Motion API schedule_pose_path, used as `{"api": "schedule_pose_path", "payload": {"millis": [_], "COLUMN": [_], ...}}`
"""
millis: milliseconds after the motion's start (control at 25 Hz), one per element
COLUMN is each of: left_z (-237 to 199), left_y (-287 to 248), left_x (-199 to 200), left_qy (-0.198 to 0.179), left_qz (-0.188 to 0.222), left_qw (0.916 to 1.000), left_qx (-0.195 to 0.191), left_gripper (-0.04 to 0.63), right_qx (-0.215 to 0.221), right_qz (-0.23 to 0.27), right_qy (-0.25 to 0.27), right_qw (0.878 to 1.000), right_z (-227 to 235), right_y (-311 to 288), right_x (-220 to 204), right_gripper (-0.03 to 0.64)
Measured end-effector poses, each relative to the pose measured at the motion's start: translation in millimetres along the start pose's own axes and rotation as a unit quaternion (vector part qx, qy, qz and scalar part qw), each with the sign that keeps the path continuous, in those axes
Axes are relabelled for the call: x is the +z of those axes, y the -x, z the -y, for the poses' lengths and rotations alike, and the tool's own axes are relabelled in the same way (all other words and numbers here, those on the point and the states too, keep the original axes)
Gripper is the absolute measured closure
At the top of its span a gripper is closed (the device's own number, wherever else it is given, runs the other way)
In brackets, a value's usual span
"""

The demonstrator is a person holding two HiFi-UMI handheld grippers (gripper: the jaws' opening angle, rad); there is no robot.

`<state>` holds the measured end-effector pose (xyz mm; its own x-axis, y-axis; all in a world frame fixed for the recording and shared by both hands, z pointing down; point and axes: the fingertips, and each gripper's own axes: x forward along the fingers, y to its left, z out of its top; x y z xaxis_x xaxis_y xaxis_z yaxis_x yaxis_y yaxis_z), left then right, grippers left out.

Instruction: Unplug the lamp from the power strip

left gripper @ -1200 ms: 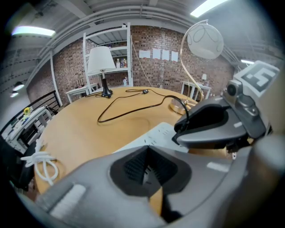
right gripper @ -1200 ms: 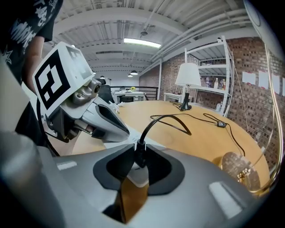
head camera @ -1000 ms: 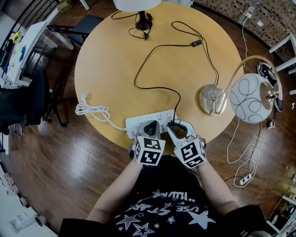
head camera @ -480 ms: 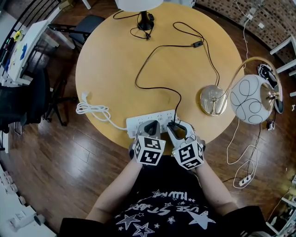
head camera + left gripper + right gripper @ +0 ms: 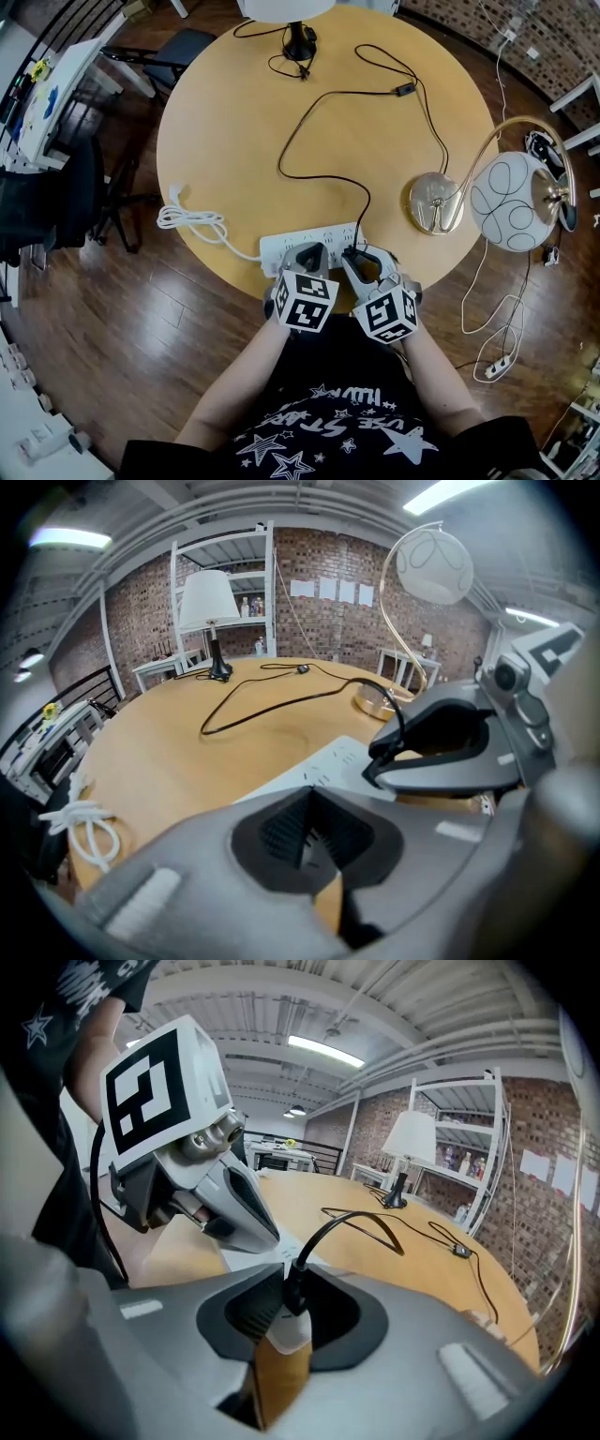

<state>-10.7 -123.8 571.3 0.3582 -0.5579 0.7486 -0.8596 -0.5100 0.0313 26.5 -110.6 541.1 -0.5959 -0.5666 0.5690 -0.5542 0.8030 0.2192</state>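
A white power strip point(image 5: 281, 248) lies along the near edge of the round wooden table point(image 5: 234, 122). A black plug point(image 5: 354, 251) stands in its right end. Its black cord point(image 5: 323, 94) runs past an inline switch point(image 5: 403, 89) to the gold lamp base point(image 5: 433, 202) with a white globe point(image 5: 506, 200). My right gripper point(image 5: 361, 258) has the plug point(image 5: 292, 1290) between its pads, and its jaws are closing on it. My left gripper point(image 5: 305, 255) is shut, with its tips resting on the strip point(image 5: 333, 761).
A second lamp with a white shade point(image 5: 286, 7) and a black base point(image 5: 298, 42) stands at the table's far edge. The strip's white cable point(image 5: 192, 223) is coiled at the left rim. A chair point(image 5: 173, 52) stands beyond the table, and a floor power strip point(image 5: 497, 361) lies at the right.
The right gripper has rolled a little over the plug. The left gripper and the power strip stay where they were.
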Motion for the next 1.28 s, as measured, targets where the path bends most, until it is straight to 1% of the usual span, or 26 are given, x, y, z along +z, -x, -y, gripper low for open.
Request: {"api": "schedule_pose_path", "payload": {"millis": [80, 120, 160, 240, 280, 320, 400, 560, 680, 800, 960, 1040, 1160, 1280], "left_z": [0.3, 0.2, -0.1, -0.7, -0.6, -0.2, -0.1, -0.6, -0.3, -1.7, -0.1, -0.3, -0.2, 1.0], "left_y": [0.3, 0.3, 0.2, -0.3, -0.7, -1.1, -1.1, -0.7, -1.4, -2.1, -3.6, -3.0, -2.8, -3.7], "left_x": [-0.1, -0.3, -0.4, 0.1, 0.6, 1.2, 1.3, 1.0, 1.2, 0.5, 0.3, 0.1, 0.6, 1.0], "left_qy": [-0.006, -0.009, -0.010, -0.007, -0.006, -0.006, -0.004, -0.003, -0.001, -0.001, -0.001, -0.008, -0.019, -0.027], "left_qz": [0.000, 0.000, 0.001, 0.006, 0.008, 0.008, 0.008, 0.006, 0.006, 0.009, 0.009, 0.013, 0.020, 0.024], "left_qw": [1.0000, 1.0000, 0.9999, 0.9999, 0.9999, 0.9999, 0.9999, 0.9999, 0.9999, 0.9999, 0.9999, 0.9998, 0.9995, 0.9992], "left_qx": [0.002, 0.004, 0.006, 0.008, 0.008, 0.008, 0.005, 0.008, 0.008, 0.008, 0.006, 0.010, 0.018, 0.017], "left_gripper": [0.592, 0.592, 0.592, 0.592, 0.592, 0.592, 0.592, 0.592, 0.592, 0.592, 0.592, 0.592, 0.593, 0.594], "right_qx": [0.008, 0.016, 0.027, 0.048, 0.053, 0.053, 0.048, 0.030, 0.012, 0.006, 0.003, 0.001, -0.005, -0.009], "right_qz": [-0.018, -0.026, -0.031, -0.023, -0.017, -0.014, -0.015, -0.027, 0.020, 0.024, 0.041, 0.052, 0.058, 0.069], "right_qy": [0.014, 0.006, -0.019, -0.095, -0.120, -0.129, -0.121, -0.059, -0.063, -0.036, -0.058, -0.080, -0.099, -0.126], "right_qw": [1.000, 0.999, 0.999, 0.994, 0.991, 0.990, 0.991, 0.997, 0.998, 0.999, 0.997, 0.995, 0.993, 0.990], "right_z": [-1.9, -1.6, 0.1, 6.2, 8.9, 10.5, 10.1, 7.1, 14.2, 24.2, 37.0, 40.0, 46.2, 52.9], "right_y": [-1.6, -2.8, -4.3, -7.3, -7.9, -7.9, -7.2, -1.8, 6.4, 3.9, 12.1, 17.7, 25.1, 33.4], "right_x": [-0.2, -0.9, -1.8, -2.9, -2.8, -2.5, -2.0, 0.8, 28.6, 53.8, 56.4, 56.4, 54.2, 52.5], "right_gripper": [0.541, 0.541, 0.542, 0.541, 0.540, 0.540, 0.540, 0.541, 0.543, 0.542, 0.540, 0.540, 0.537, 0.537]}}
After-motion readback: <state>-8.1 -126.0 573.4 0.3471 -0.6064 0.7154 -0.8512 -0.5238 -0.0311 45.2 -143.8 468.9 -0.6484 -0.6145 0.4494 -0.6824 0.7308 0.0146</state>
